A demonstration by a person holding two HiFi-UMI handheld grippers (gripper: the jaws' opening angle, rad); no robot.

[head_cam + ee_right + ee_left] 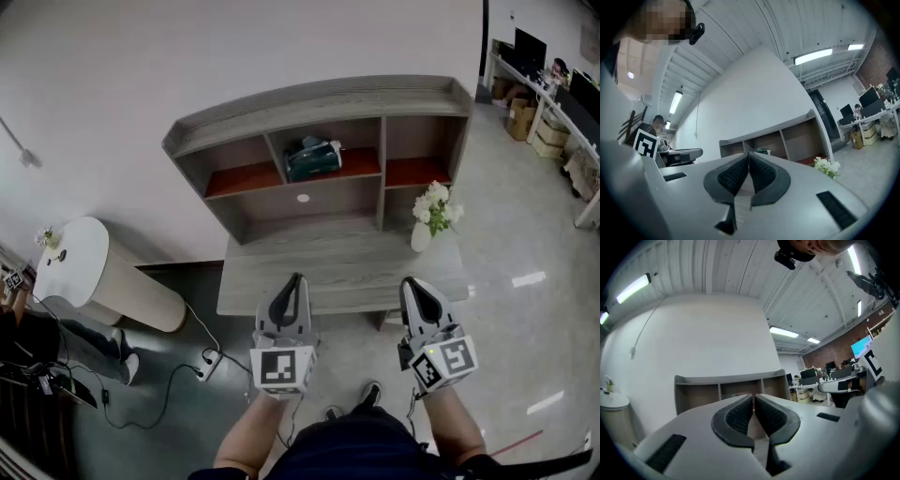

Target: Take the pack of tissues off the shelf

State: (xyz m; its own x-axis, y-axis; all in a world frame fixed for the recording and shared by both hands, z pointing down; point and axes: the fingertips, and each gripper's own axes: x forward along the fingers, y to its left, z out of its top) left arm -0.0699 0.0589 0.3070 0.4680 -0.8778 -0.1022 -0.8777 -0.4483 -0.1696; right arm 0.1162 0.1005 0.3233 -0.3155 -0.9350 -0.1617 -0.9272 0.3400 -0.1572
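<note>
We judge the task barely begun, with nothing taken yet. The dark teal pack of tissues (312, 157) sits in the upper middle compartment of the shelf (319, 98), which stands at the back of the bench (272, 281). Our left gripper (295, 279) and right gripper (413, 284) hover side by side over the bench's near edge, well apart from the pack. Both have their jaws pressed together on nothing. A vase of white flowers (431, 214) stands at the bench's right. Everything is left to do: reach in, open, pinch the pack and draw it out.

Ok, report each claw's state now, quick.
Left claw: closed, holding nothing.
Right claw: closed, holding nothing.
</note>
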